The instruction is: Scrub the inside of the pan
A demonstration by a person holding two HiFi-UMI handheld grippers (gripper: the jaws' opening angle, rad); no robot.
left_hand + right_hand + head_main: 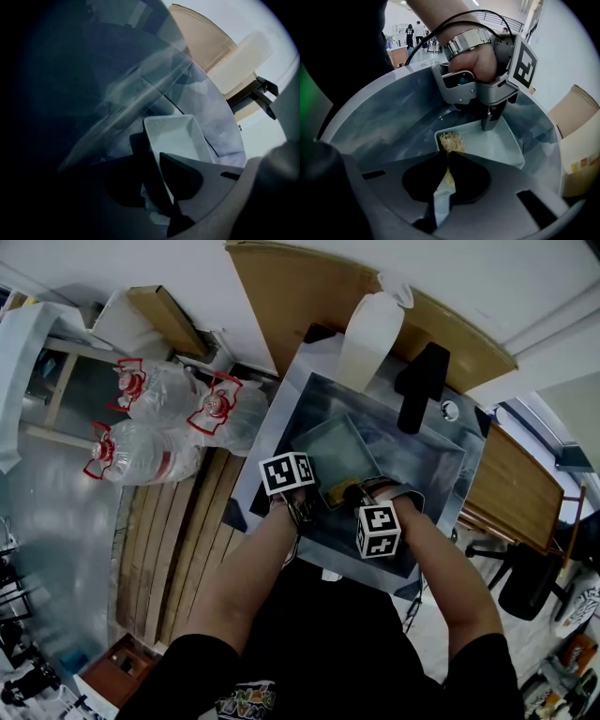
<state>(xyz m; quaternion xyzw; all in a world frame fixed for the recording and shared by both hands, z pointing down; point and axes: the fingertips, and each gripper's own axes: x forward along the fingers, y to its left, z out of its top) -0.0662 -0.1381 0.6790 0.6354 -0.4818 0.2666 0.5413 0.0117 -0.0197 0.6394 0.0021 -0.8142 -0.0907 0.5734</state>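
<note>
seen from above, a metal sink (441, 457) fills the middle of the view, and a rectangular grey pan (337, 451) lies inside it, just above centre. the left gripper (302, 506) reaches in from 7 o'clock and its jaws are clamped on the pan's near wall; that gripper's own view is dark, but the wall seems to stand between the two jaws. the right gripper (447, 157) comes in from 5 o'clock, its jaws pressed together on a tan fibrous scrub pad (451, 142) that rests on the pan's floor at a corner. a white jug (370, 334) stands at 12 o'clock, a black tap (422, 381) at 1 o'clock, and water bottles (159, 427) lie at 9 o'clock.
</note>
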